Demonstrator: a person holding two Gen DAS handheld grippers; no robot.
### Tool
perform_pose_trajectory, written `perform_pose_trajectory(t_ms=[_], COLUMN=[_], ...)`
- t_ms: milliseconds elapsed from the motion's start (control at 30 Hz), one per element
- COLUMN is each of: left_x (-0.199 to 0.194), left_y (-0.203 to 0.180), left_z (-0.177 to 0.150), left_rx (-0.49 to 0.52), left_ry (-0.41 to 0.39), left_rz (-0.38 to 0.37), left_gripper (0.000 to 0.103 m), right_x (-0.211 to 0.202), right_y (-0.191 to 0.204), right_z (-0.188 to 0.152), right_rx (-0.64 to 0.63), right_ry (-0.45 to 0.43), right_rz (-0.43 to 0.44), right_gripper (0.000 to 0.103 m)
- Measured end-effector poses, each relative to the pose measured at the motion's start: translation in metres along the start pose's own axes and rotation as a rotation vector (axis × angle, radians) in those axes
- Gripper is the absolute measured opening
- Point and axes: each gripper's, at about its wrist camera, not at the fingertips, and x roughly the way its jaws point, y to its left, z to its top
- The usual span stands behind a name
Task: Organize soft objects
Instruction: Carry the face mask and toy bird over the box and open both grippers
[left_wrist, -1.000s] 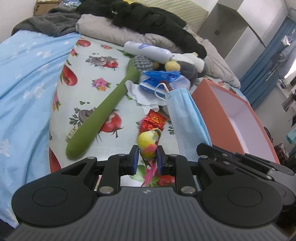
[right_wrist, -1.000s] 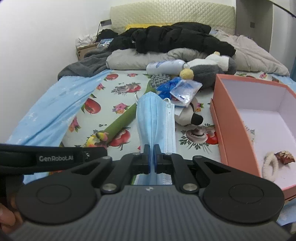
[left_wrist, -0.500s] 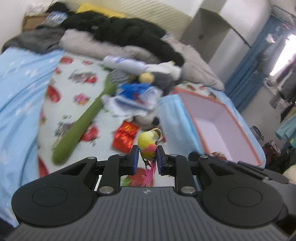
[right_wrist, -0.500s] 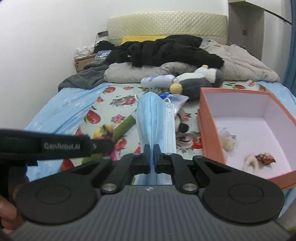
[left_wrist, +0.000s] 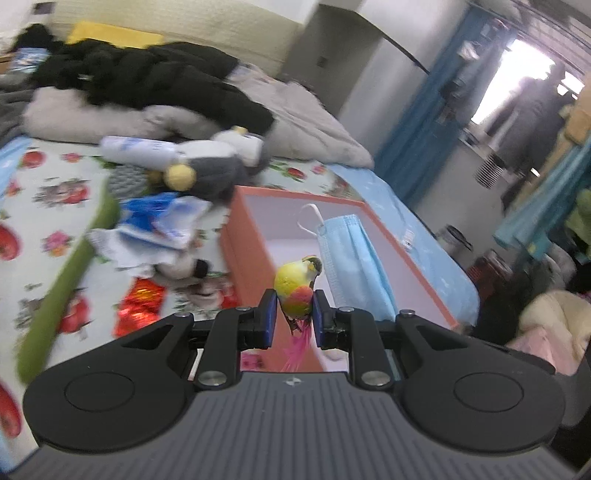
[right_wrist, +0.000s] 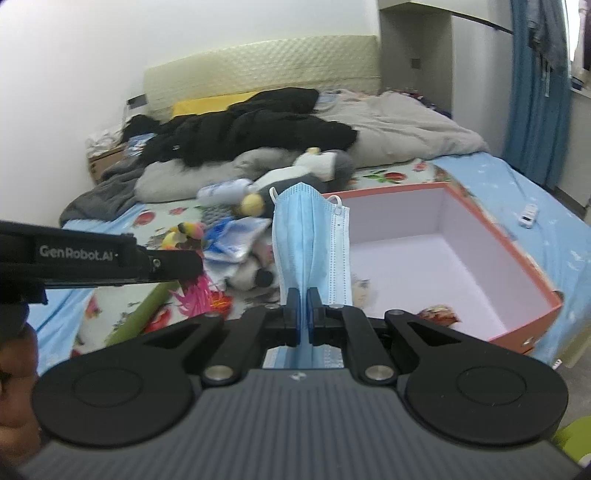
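**Orange box lies ahead of both claws**

Left claw (left_wrist: 294, 314) is clenched on the toy bird (left_wrist: 297, 286), at the box's (right_wrist: 517, 254) near-left wall. Right claw (right_wrist: 303, 312) pinches the mask (right_wrist: 310, 243) upright, the open box ahead-right and nearer.

Parrot toy (left_wrist: 297, 291): yellow head, orange-red belly, pink tail feathers, betw. blue pads (left_wrist: 268, 317) of black left claw (left_wrist: 294, 319). Face mask (right_wrist: 310, 236): light blue, pleated, white ear loops, in black right claw (right_wrist: 303, 308). Box (right_wrist: 513, 251): orange-red outside, pale lilac-white inside. Bedsheet (left_wrist: 55, 192): white w/ red tomato and pink flower print. Blanket (right_wrist: 517, 177) at 3 o'clock: light blue, white specks. Long massage stick (left_wrist: 70, 269): olive green. Jacket (right_wrist: 258, 129): black. Curtain (right_wrist: 535, 92): blue.
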Motion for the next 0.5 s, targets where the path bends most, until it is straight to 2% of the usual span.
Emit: perform_pose_trajectory(t_ms=[267, 433, 500], left_x=[0.066, 0.125, 0.148], left_y=[-0.026, -0.037, -0.038], left_z=[0.039, 0.065, 0.072], left_rx=[0.072, 0.135, 0.122], left_ry=[0.079, 0.15, 0.188], left_rz=[-0.046, -0.037, -0.043], left_gripper=[0.024, 0.024, 0.024], right_x=[0.032, 0.078, 0.097], right_y=[-0.044, -0.08, -0.094], right_z=[0.024, 0.04, 0.043], right_rx=[0.036, 0.087, 0.113], right_ry=[0.038, 0.18, 0.232], right_rz=[-0.032, 0.023, 0.006], right_gripper=[0.008, 0.008, 0.008])
